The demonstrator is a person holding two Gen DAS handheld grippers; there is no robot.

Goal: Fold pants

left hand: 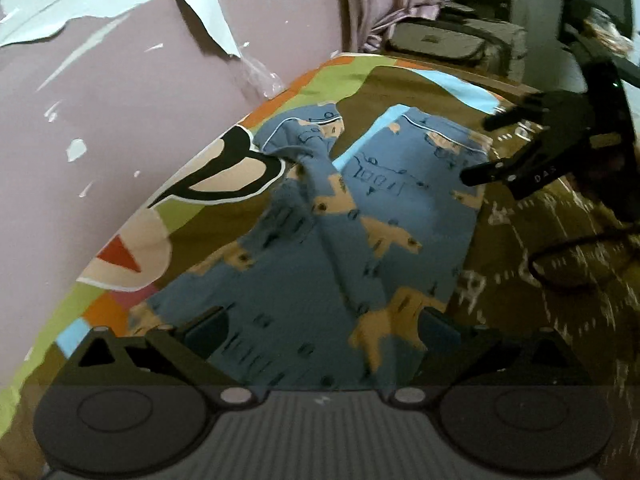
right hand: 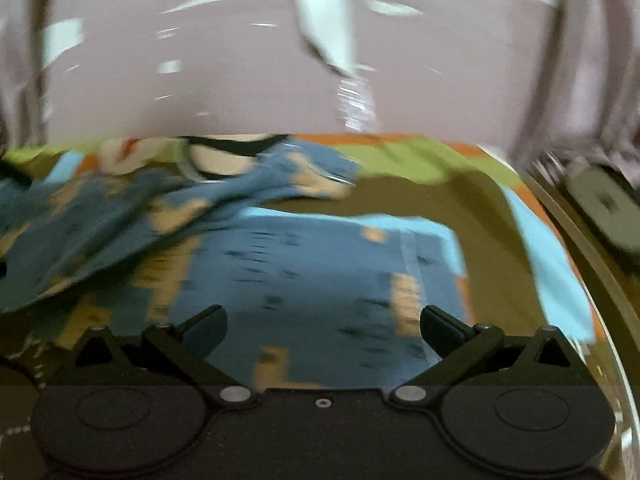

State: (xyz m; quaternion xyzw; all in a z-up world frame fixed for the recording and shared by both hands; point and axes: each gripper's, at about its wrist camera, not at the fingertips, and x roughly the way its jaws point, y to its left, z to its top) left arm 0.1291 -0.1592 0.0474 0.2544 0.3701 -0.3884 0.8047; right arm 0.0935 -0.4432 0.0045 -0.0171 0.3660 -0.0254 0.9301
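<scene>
Bed covered by a multicoloured printed sheet (left hand: 192, 216) in olive, lime green, orange and light blue, with a black-outlined cream shape at left centre. Mauve wall (left hand: 120, 92) fills the upper left, its paint peeling in pale flakes (left hand: 208, 28). Upper centre: mauve draped curtain (left hand: 376, 4). Beside it, upper right, a grey padded bag (left hand: 444, 42).

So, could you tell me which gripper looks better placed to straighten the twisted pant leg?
Probably the left gripper: it is open over the pants, in line with the twisted leg. The right gripper faces the flat leg.
</scene>
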